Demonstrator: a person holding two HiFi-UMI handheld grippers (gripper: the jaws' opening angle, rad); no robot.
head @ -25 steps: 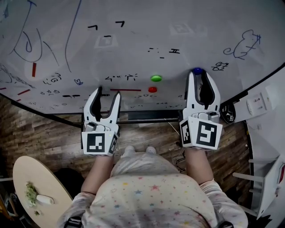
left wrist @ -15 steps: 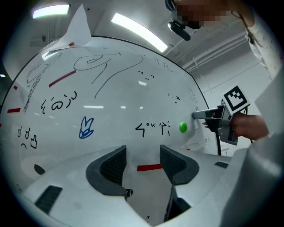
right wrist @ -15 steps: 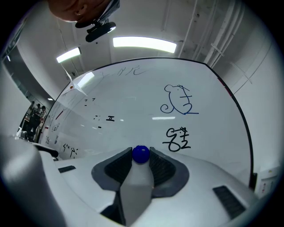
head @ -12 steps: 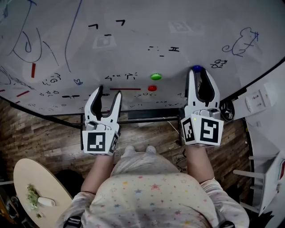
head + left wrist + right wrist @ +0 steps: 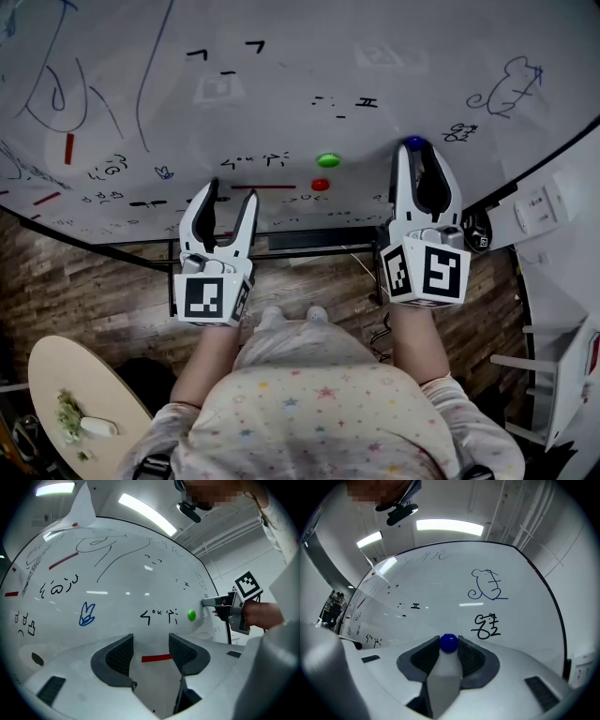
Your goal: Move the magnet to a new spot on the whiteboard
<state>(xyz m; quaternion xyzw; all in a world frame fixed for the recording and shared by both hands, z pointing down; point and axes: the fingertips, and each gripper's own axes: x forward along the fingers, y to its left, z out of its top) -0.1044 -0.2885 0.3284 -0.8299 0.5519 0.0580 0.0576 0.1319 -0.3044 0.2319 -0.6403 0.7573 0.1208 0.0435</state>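
Observation:
A blue magnet (image 5: 414, 146) sits on the whiteboard (image 5: 281, 94) at its lower right. My right gripper (image 5: 415, 153) is shut on the blue magnet, tips against the board. In the right gripper view the blue magnet (image 5: 449, 642) shows pinched between the dark pads (image 5: 471, 657) of the right gripper (image 5: 449, 645). A green magnet (image 5: 328, 160) and a red magnet (image 5: 321, 185) stick to the board left of it. My left gripper (image 5: 227, 197) is open near the board's bottom edge, holding nothing. In the left gripper view, the left gripper (image 5: 150, 645) frames a red marker line (image 5: 156, 657), with the green magnet (image 5: 191, 615) to the right.
The board carries black scribbles and a blue mouse drawing (image 5: 487, 585). A dark rail (image 5: 309, 244) runs below the board. A round wooden table (image 5: 66, 394) stands low at the left, and a wall socket (image 5: 544, 211) is at the right.

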